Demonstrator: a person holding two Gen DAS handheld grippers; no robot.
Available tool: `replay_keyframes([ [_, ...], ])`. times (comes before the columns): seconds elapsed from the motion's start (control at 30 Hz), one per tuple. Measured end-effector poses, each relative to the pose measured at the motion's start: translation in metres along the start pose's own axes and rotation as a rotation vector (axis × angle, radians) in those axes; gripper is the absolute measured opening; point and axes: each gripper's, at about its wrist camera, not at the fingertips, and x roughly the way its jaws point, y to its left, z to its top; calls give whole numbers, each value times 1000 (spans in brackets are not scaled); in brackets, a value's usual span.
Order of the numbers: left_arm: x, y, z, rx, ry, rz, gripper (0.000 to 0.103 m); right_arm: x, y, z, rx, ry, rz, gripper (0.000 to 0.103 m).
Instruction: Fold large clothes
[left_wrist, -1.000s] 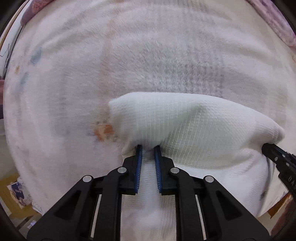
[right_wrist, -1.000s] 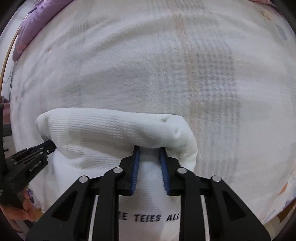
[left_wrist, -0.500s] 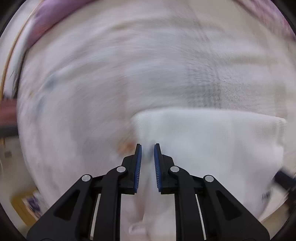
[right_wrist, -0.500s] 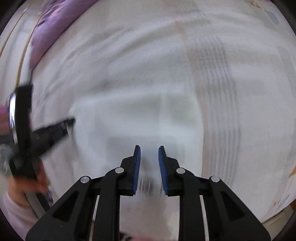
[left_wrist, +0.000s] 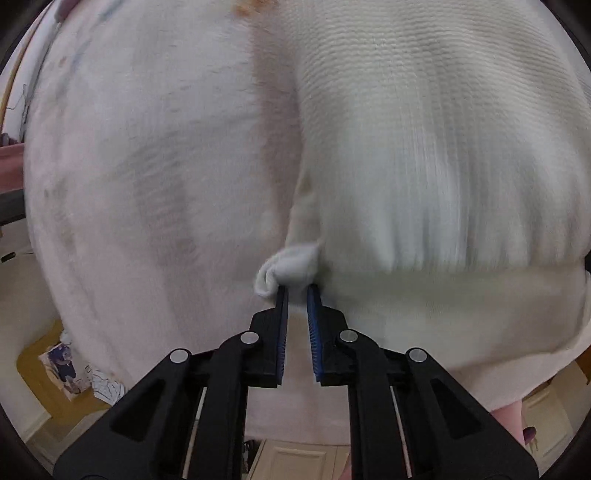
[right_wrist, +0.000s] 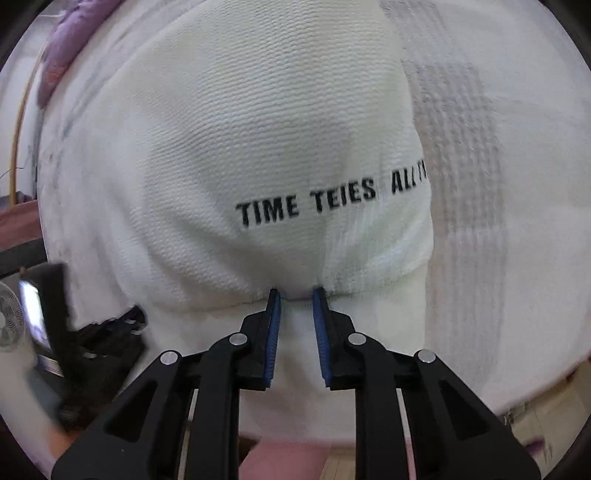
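A broad white fleecy blanket (left_wrist: 155, 155) with faint grey checks and an orange stripe covers the surface beneath me, and on it lies the large white waffle-knit garment (right_wrist: 266, 122), folded over so that its upper layer ends in a straight edge close to my fingers. In the right wrist view the black printed lettering (right_wrist: 325, 201) runs across that upper layer, reading TIME TEIES ALL before it curves out of sight at the garment's right side. My left fingers (left_wrist: 297, 291), black with blue ribbed pads, are closed on a small rolled corner of the garment (left_wrist: 286, 267) at its left edge, the cloth bunched between the tips. My right fingers (right_wrist: 296, 293) pinch the folded edge of the same garment just below the lettering, and the knit puckers where the pads bite into it. At the left of the right wrist view my other black tool (right_wrist: 107, 332) shows blurred beside the garment, with a small white fan (right_wrist: 9, 319) behind it. A lilac cloth (right_wrist: 62, 48) lies at the blanket's far left corner.
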Motion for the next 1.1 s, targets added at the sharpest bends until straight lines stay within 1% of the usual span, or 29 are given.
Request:
replay_keyframes([
  [0.03, -11, 4, -7, -27, -16, -38, 12, -9, 5, -4, -28, 3, 13, 21],
  [0.07, -17, 8, -13, -52, -24, -70, 13, -11, 9, -13, -59, 2, 21, 17],
  [0.1, -19, 11, -16, -67, -32, -84, 13, -1, 5, -20, -59, 1, -19, 16],
  [0.13, -18, 13, -18, -75, -43, -90, 12, 16, -3, -21, -38, -14, -17, 16],
  [0.2, -5, 12, -16, -74, -9, -84, 13, 37, -8, -13, -10, -15, -2, 15],
  [0.23, -2, 11, -14, -86, 8, -89, 13, 36, -5, -11, 3, 1, -14, 15],
  [0.27, -2, 12, -17, -95, 1, -108, 13, 29, -3, -9, -6, 21, -41, 16],
  [0.33, -12, 9, -20, -99, -19, -125, 14, 17, -3, -10, -28, 30, -40, 18],
  [0.37, -18, 8, -22, -101, -25, -134, 24, 9, -5, -12, -21, 34, -17, 27],
  [0.4, -25, 9, -22, -106, -33, -148, 33, 1, -7, -13, -11, 36, 18, 50],
  [0.43, -26, 14, -23, -108, -41, -141, 47, -7, -8, -14, -3, 32, 42, 66],
  [0.47, -31, 17, -22, -108, -52, -122, 58, -17, -11, -16, -2, 16, 46, 84],
  [0.5, -36, 19, -21, -109, -59, -112, 62, -30, -16, -19, -6, -20, 48, 85],
  [0.53, -39, 23, -21, -113, -63, -117, 68, -41, -21, -20, -13, -44, 57, 86],
  [0.57, -46, 27, -20, -125, -72, -136, 74, -56, -24, -18, -23, -72, 84, 90],
  [0.63, -57, 35, -15, -148, -91, -200, 81, -74, -40, -15, -22, -121, 124, 92],
  [0.67, -63, 34, -14, -156, -99, -231, 82, -75, -39, -4, -20, -139, 124, 92],
  [0.7, -69, 39, -8, -168, -112, -285, 83, -80, -46, -1, -22, -153, 121, 93],
  [0.73, -75, 42, -7, -175, -121, -319, 88, -80, -47, -10, -25, -158, 118, 93],
  [0.77, -79, 42, -1, -183, -139, -360, 89, -81, -52, -6, -28, -164, 114, 93],
  [0.8, -73, 54, 8, -188, -157, -397, 89, -80, -50, -4, -31, -174, 112, 93],
  [0.9, -65, 57, 35, -177, -171, -465, 89, -73, -49, 9, -38, -192, 112, 93],
  [0.93, -62, 59, 44, -171, -174, -480, 89, -70, -44, 19, -39, -186, 120, 93],
  [1.03, -37, 64, 74, -161, -166, -549, 89, -68, -59, 34, -35, -170, 140, 93],
  [1.1, -19, 66, 88, -137, -180, -625, 89, -58, -58, 49, -54, -156, 185, 93],
])
